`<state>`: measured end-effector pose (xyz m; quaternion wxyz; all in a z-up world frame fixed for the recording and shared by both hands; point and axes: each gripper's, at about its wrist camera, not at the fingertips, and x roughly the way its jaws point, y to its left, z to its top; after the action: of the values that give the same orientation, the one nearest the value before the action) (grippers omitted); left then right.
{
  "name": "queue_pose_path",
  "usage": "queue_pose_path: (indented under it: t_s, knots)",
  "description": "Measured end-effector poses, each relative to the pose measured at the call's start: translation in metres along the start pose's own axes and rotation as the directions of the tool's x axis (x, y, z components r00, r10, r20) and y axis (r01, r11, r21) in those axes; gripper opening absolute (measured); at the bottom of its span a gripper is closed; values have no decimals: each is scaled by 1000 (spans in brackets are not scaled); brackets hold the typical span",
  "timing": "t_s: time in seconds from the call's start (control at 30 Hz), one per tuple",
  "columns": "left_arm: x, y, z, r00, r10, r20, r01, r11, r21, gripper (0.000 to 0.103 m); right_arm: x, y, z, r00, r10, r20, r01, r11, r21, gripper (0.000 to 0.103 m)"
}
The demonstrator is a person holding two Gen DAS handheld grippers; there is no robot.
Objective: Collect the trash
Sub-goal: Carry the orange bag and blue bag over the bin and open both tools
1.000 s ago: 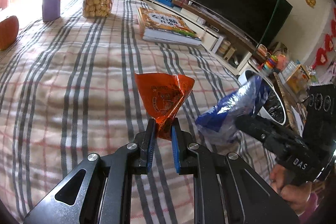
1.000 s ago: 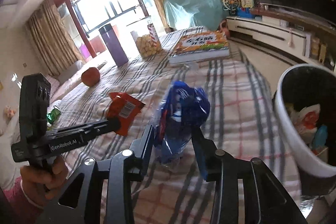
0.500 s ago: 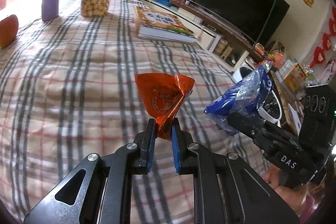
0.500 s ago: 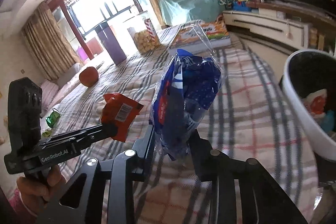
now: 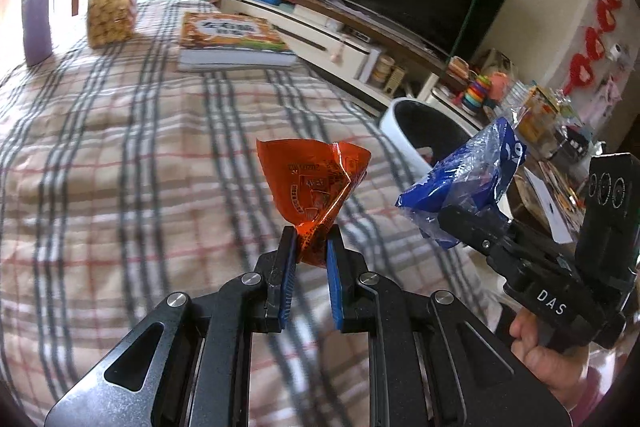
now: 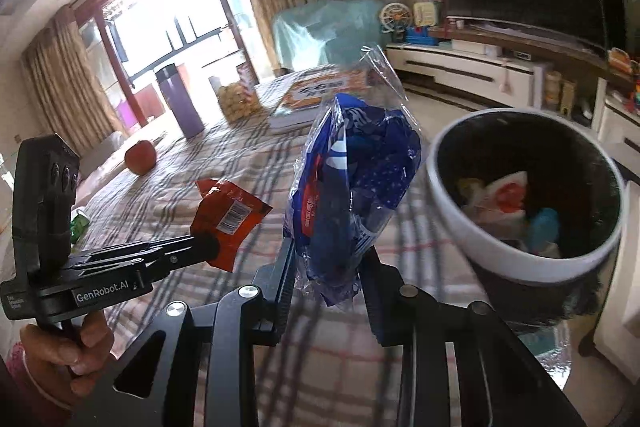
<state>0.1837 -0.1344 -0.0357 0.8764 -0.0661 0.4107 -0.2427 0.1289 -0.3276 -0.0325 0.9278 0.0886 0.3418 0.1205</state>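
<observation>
The plaid-covered table [image 5: 120,155] fills the left of both views. The white bin [image 6: 516,251], trash already inside, sits at the right of the right wrist view. The right gripper [image 6: 328,259] pinches a blue bag [image 6: 352,187] at centre frame, held beside the bin's rim. The left gripper [image 5: 312,247] is clamped on the bottom corner of an orange wrapper [image 5: 314,183], centre frame. Both look feather-light, crinkly and slick, so a firm pinch on a bunched edge probably holds best.
</observation>
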Motion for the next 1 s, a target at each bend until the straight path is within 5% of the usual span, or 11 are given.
queue_pose_path:
  t_s: [1.0]
  knots:
    - [39, -97, 44, 999, -51, -2, 51, 982, 184, 13, -35, -85, 19, 990, -127, 60, 121, 988, 98, 32]
